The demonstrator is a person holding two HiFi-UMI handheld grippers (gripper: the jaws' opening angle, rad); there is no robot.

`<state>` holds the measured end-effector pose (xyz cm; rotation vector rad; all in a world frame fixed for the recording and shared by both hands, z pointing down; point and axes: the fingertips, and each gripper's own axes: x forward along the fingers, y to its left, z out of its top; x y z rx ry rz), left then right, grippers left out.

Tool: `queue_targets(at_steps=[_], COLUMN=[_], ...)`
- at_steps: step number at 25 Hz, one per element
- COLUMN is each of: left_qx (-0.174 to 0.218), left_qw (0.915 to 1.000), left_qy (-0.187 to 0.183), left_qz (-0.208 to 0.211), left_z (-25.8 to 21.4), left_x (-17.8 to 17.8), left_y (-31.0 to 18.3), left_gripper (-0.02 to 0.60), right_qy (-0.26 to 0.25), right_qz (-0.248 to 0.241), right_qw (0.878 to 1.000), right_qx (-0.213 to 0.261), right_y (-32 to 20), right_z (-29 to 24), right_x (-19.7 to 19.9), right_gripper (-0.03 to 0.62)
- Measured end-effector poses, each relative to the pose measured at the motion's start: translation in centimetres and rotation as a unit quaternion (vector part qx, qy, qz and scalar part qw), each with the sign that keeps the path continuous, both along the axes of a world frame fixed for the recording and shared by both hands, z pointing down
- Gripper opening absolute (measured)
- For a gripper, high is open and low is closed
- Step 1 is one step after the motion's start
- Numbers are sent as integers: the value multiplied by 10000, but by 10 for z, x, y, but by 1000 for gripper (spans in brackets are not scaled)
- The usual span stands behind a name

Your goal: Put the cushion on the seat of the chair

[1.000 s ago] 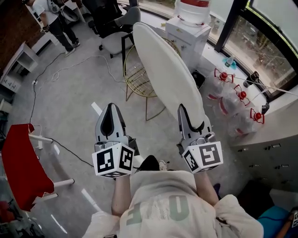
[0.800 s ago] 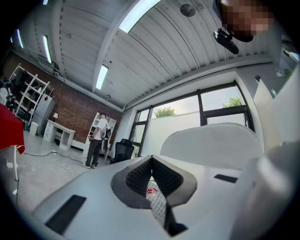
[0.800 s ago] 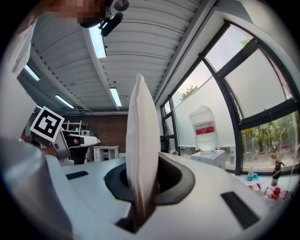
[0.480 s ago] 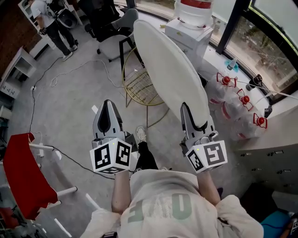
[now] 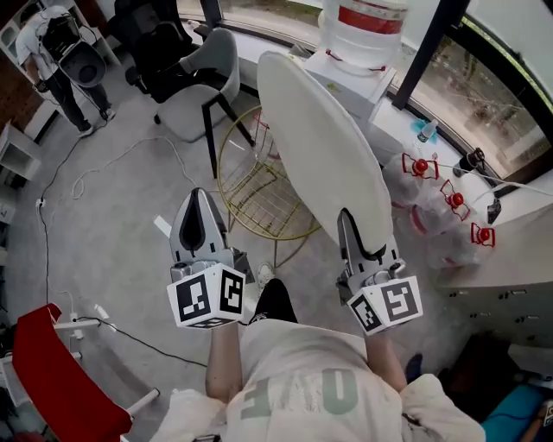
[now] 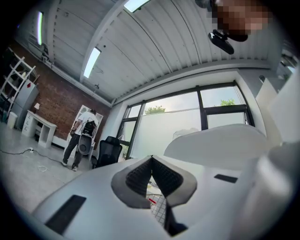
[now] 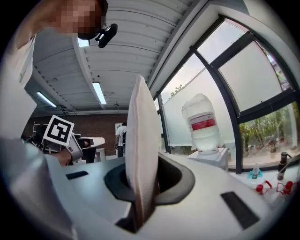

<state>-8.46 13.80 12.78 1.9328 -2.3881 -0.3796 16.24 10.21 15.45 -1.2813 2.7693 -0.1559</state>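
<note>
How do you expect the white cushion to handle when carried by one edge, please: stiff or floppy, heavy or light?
Probably fairly stiff: the cushion stands out straight from the right gripper, held at one edge, without drooping. Likely light, since that single pinch carries it. Its pinched edge looks squeezed thin, so the filling seems soft.

cushion (image 5: 324, 147): one
grippers: two, left gripper (image 5: 199, 198), right gripper (image 5: 347, 219)
chairs: four, gold wire chair (image 5: 259, 186), grey chair (image 5: 207, 78), black chair (image 5: 160, 43), red chair (image 5: 52, 380)
red-capped bottles (image 5: 419, 167): three
water jug (image 5: 367, 22): one

Faint letters on shirt (image 5: 298, 393), none clearly readable
</note>
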Motion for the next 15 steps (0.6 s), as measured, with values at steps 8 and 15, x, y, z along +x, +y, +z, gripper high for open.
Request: queue_targets(at_steps=[8,15], left_qx=[288,110], left_qw=[9924,9917], left_qy=[-796,-844], left_qz=[893,964], left_z=[-34,-17], left_x=[-46,-68], left_y=[-124,-173], left_gripper=[14,14], right_qy=[92,-210], right_qz=[337,371], right_qw=[9994,9985], right_qx=[-9,-356], right_y=[-102,-153], right_z=[-14,-9], right_x=[-86,-111], right_gripper=[41,41])
